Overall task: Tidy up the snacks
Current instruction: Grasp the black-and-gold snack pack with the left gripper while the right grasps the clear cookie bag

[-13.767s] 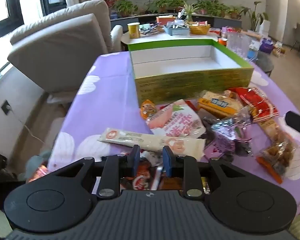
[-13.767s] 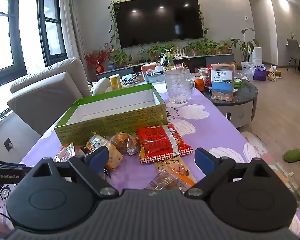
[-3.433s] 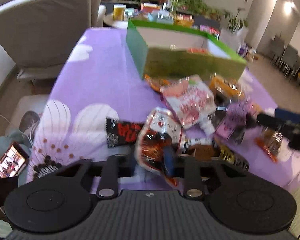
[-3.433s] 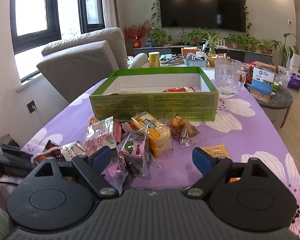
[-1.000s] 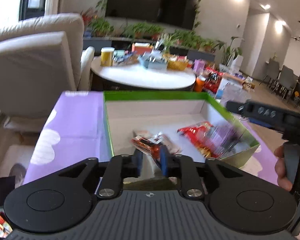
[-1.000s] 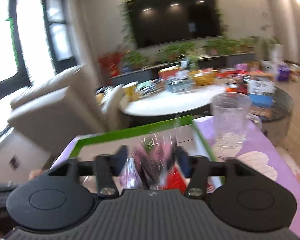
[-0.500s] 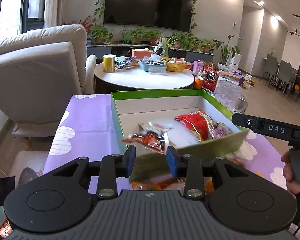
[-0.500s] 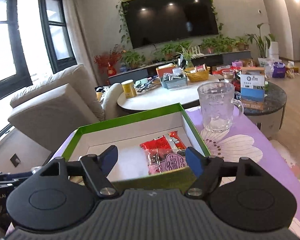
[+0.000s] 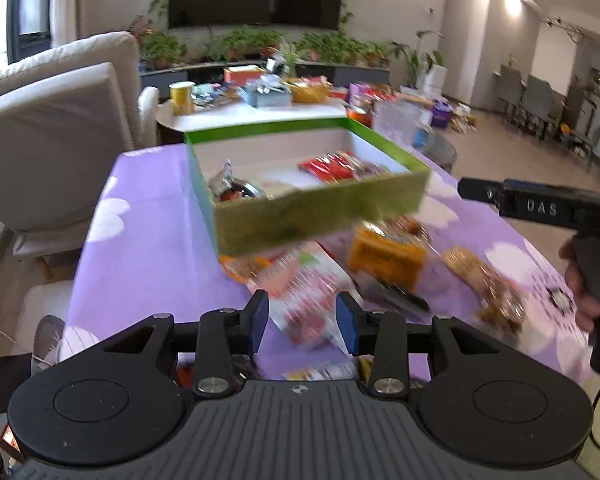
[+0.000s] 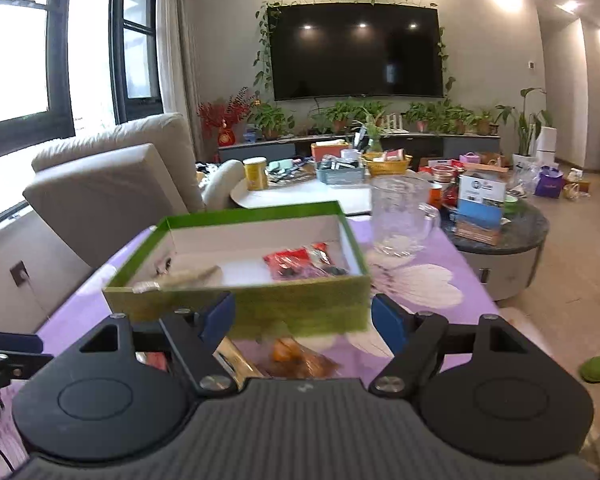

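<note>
The green box (image 9: 320,216) (image 10: 300,312) stands on the purple tablecloth (image 9: 152,240) and holds a red packet (image 9: 332,166) (image 10: 296,260), a dark foil packet (image 9: 232,190) and a long pale packet (image 10: 180,278). Loose snacks lie in front of it: a pink-and-white packet (image 9: 304,292), an orange packet (image 9: 384,256) and a brown snack bag (image 9: 484,284). My left gripper (image 9: 302,322) hovers over the pink-and-white packet, its jaws opening with nothing held between them. My right gripper (image 10: 300,320) is open and empty before the box's front wall; it also shows at the right (image 9: 540,208), held by a hand (image 9: 580,280).
A glass jug (image 10: 398,216) stands on the cloth right of the box. A beige armchair (image 10: 112,196) is to the left. Behind are a cluttered white table (image 10: 312,192) and a dark round side table (image 10: 508,236) with boxes. Green slippers (image 10: 598,368) lie on the floor.
Both grippers have drawn back from over the box toward the near snack pile. The left jaws let go of the dark foil packet in the box and widened. The right jaws dropped the purple packet.
</note>
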Available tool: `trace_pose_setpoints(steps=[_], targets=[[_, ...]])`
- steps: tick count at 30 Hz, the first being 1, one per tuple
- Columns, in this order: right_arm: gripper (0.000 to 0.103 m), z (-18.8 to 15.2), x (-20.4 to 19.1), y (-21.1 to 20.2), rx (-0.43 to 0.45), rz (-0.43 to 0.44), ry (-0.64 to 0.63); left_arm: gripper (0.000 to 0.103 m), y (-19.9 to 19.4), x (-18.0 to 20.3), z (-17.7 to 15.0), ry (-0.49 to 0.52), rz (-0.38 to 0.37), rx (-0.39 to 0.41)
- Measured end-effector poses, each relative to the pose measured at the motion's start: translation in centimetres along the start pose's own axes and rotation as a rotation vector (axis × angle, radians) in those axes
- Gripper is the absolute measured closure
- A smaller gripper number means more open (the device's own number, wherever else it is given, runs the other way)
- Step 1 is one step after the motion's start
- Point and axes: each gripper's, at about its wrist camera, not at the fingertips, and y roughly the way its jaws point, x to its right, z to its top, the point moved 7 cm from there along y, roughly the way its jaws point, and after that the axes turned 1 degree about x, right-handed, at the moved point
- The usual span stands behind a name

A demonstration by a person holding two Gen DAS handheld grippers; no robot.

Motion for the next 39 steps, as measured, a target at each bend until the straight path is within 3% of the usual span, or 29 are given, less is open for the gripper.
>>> trace_pose_setpoints(steps=[9,14,18,22,25,29,34,39], targets=[[0.024,-2.6,3.5,-1.5,-0.038,-0.059,0.104,0.055,-0.2,4.7,-3.2,0.137,-0.069,-0.079],[0.024,-4.4,3.9,-2.1,-0.06,-0.059,0.111,0.052,0.0,5.7,-4.3,0.118,-0.083,-0.115],[0.024,-6.0,4.1,-2.7,-0.083,-0.054,0.119,0.052,0.1,6.0,-4.7,0.118,-0.05,-0.128],[0.024,-6.5,4.6,-3.1,-0.081,-0.049,0.138,0.051,0.1,6.4,-4.8,0.153,-0.012,-0.089],[0.024,-6.8,4.8,-3.5,-0.073,-0.044,0.154,0.051,-0.5,7.1,-4.7,0.21,0.013,0.025],[0.024,-7.0,5.1,-3.8,-0.065,-0.043,0.164,0.05,-2.0,8.0,-4.5,0.239,-0.007,0.191],[0.024,-7.2,5.7,-3.9,-0.061,-0.045,0.197,0.05,-0.9,8.4,-5.3,0.289,0.022,0.096],[0.024,-7.4,5.7,-4.3,-0.063,-0.036,0.2,0.05,0.1,7.7,-5.8,0.282,0.08,0.06]])
